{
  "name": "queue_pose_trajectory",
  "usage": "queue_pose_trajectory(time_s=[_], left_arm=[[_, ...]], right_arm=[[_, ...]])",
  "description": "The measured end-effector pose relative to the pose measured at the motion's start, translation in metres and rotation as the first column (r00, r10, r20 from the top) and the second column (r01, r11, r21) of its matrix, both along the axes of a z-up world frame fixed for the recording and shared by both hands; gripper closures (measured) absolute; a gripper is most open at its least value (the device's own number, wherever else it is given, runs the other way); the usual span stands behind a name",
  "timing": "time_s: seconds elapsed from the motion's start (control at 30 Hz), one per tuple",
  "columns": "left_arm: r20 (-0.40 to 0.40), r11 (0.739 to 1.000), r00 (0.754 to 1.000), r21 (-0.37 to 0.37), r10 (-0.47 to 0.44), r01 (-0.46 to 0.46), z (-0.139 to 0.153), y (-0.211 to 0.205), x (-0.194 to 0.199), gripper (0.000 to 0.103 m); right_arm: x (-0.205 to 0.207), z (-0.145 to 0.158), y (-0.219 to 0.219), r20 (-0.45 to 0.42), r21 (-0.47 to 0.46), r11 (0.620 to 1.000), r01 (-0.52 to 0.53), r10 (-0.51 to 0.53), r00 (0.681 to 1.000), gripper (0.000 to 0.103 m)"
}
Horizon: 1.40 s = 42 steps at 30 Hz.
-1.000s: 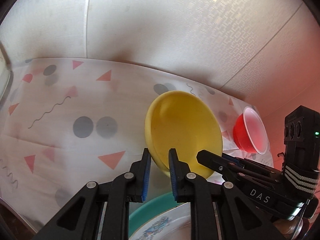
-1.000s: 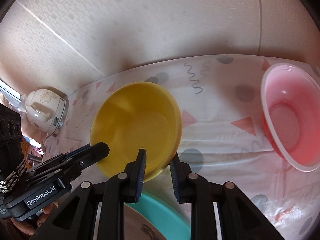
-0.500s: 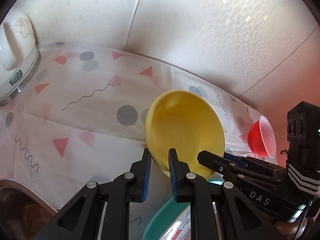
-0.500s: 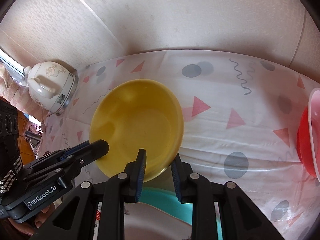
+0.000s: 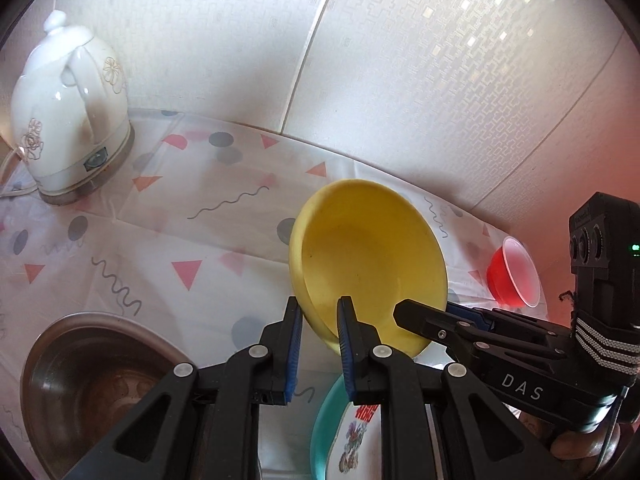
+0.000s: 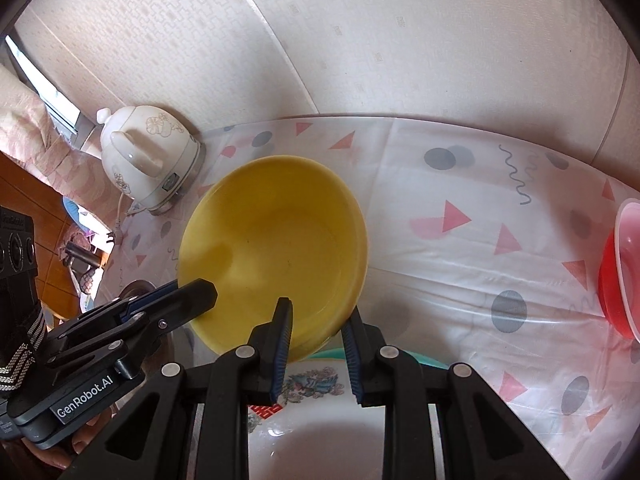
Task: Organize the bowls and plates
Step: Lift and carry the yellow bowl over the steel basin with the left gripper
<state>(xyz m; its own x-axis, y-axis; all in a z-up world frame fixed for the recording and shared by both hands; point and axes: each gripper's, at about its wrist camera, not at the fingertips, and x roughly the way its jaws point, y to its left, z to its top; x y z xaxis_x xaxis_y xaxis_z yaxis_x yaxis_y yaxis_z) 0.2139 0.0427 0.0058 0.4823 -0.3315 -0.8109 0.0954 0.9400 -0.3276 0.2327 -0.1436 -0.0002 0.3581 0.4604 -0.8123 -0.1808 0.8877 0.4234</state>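
Yellow bowl (image 5: 368,264) being pinched at its near rim between both pairs of fingers, left gripper (image 5: 318,344) and right gripper (image 6: 316,344), hanging tilted above the worktop (image 5: 160,240). Possibly slipping out, being gripped only by thin rim.

Both wrist views look steeply down (close) at one yellow bowl (image 5: 368,260).
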Motion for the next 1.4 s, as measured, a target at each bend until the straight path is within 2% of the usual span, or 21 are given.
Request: queue_pose_trajectory(time_s=[0.17, 0.77, 1.1, 1.4], left_arm=[[0.034, 1.000, 0.999, -0.003, 0.010, -0.010, 0.010, 0.013, -0.021, 0.085], [0.049, 0.988, 0.988, -0.052, 0.146, -0.143, 0.017, 0.091, -0.094, 0.085], [0.015, 0.972, 0.973, -0.062, 0.230, -0.229, 0.006, 0.141, -0.127, 0.085], [-0.049, 0.965, 0.965, -0.050, 0.256, -0.259, -0.020, 0.152, -0.138, 0.085]], right_arm=[[-0.017, 0.011, 0.013, 0.022, 0.017, 1.000, -0.025, 0.024, 0.999, 0.077], [-0.062, 0.032, 0.082, 0.063, 0.051, 0.985, -0.163, 0.160, 0.985, 0.077], [-0.076, 0.019, 0.137, 0.024, 0.059, 0.964, -0.261, 0.260, 0.965, 0.077], [-0.080, -0.004, 0.156, -0.040, 0.031, 0.960, -0.277, 0.278, 0.960, 0.077]])
